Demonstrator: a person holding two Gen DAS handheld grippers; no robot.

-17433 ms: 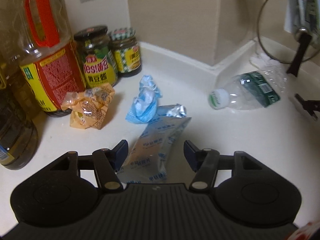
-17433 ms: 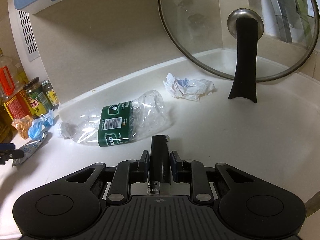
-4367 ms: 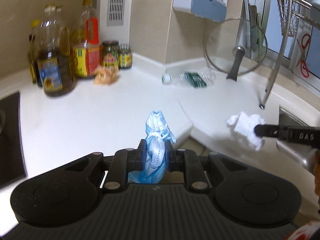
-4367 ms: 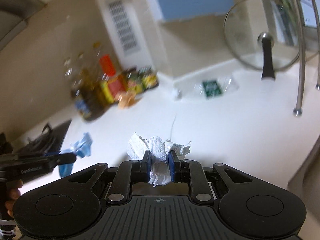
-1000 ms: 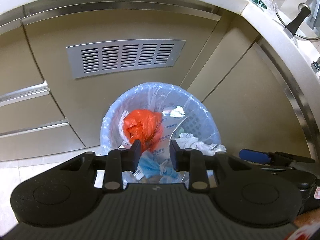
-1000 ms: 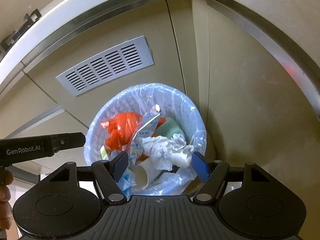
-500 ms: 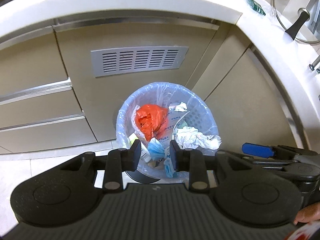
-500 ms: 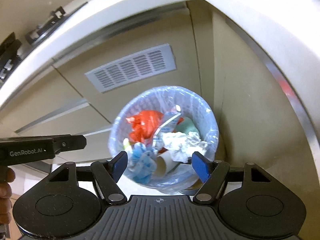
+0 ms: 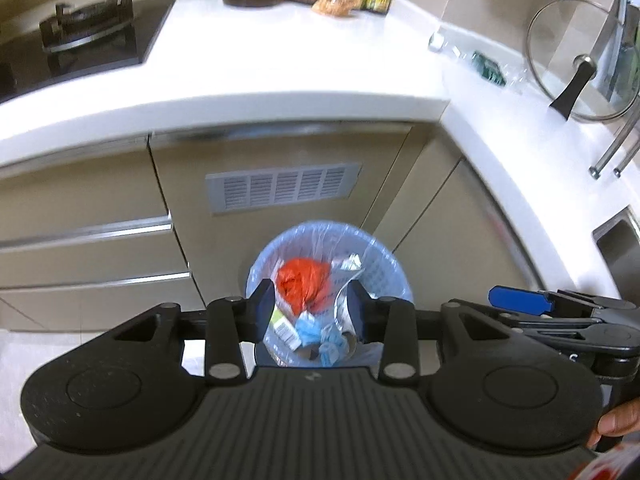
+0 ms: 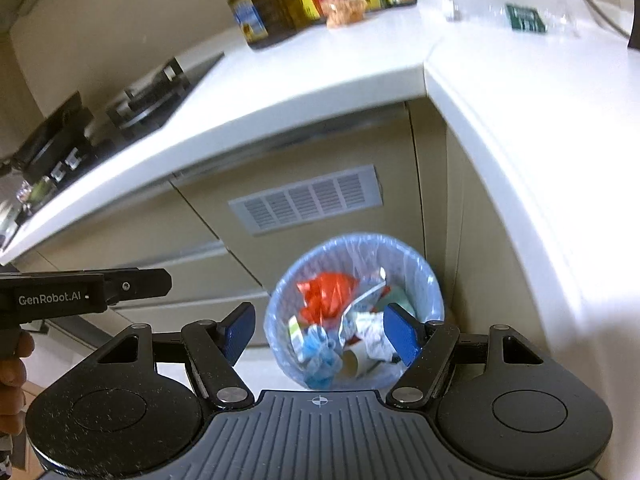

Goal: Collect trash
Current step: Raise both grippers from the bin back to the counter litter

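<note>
Jaws of the left gripper [image 9: 311,312], just opened wider, and of the right gripper [image 10: 319,334] stand apart, empty. Below, on the floor, a round bin [image 10: 430,282] lined with thin blue plastic holds crumpled trash [image 10: 326,294]. On the white counter [image 9: 280,64] beyond lies a crushed clear bottle [image 9: 486,66].

Black tool [image 10: 319,333], blue pads [image 10: 400,340]

2 grippers are seen, the left gripper [image 9: 311,307] and the right gripper [image 10: 320,336]. 1 lined bin [image 9: 376,256] is counted, 1 clear plastic bottle [image 9: 476,60], 1 glass lid [image 9: 580,64], 1 orange wrapper [image 9: 334,0], 1 hob [image 9: 88,40].
</note>
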